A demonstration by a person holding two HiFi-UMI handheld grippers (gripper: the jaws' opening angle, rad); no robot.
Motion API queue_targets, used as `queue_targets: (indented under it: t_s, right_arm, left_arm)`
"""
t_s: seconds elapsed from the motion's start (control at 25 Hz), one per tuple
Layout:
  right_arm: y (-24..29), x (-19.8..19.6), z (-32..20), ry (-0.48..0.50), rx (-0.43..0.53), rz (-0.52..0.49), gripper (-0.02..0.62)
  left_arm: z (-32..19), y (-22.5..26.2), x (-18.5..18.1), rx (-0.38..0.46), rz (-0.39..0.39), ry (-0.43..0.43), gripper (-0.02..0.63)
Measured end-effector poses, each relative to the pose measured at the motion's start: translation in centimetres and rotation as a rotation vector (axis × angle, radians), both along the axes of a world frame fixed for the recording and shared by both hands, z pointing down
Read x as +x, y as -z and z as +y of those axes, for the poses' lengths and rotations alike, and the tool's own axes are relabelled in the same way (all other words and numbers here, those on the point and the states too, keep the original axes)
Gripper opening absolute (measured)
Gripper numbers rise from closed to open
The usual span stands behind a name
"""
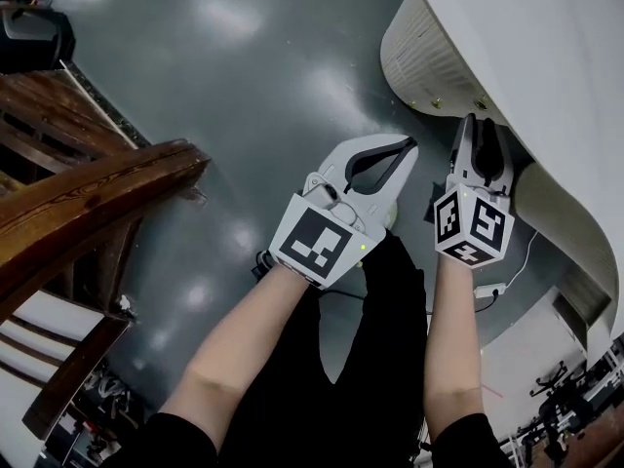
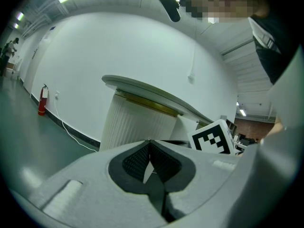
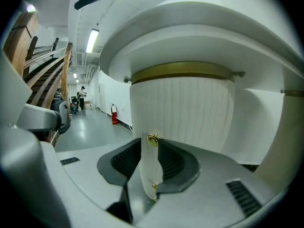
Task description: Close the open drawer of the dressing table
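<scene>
Dressing table (image 3: 183, 108): white fluted front, matt, with a shiny brass-coloured knob (image 3: 153, 139) (polished metal by its look). Floor (image 1: 244, 86): smooth, glossy grey. Stair rail (image 1: 97, 188): dark wood, varnished.

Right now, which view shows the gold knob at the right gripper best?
The right gripper view: the gold knob shows close and sharp between the open jaws of the right gripper, against the ribbed front. The head view shows only tiny gold dots from above; the left gripper view shows no knob.
</scene>
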State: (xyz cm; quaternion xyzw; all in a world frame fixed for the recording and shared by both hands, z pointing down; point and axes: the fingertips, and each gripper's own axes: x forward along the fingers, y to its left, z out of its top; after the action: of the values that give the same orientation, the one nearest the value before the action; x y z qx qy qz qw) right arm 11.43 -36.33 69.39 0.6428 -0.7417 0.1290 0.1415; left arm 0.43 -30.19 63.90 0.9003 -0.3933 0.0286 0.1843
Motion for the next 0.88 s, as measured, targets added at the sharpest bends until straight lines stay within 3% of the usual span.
queue_targets:
  t_s: [0.44, 0.88]
  right_arm:
    - [9.3, -1.8, 7.0, -0.012, -0.027, -0.061, 0.049]
    - [21.7, -3.4, 11.2, 0.009, 0.034, -0.109, 0.021]
  left_arm:
    - [4.5, 8.4, -1.0, -0.047, -0.053, -0.036, 0.009]
    - [7.7, 18.9, -1.3, -0.023, -0.065, -0.061, 0.009]
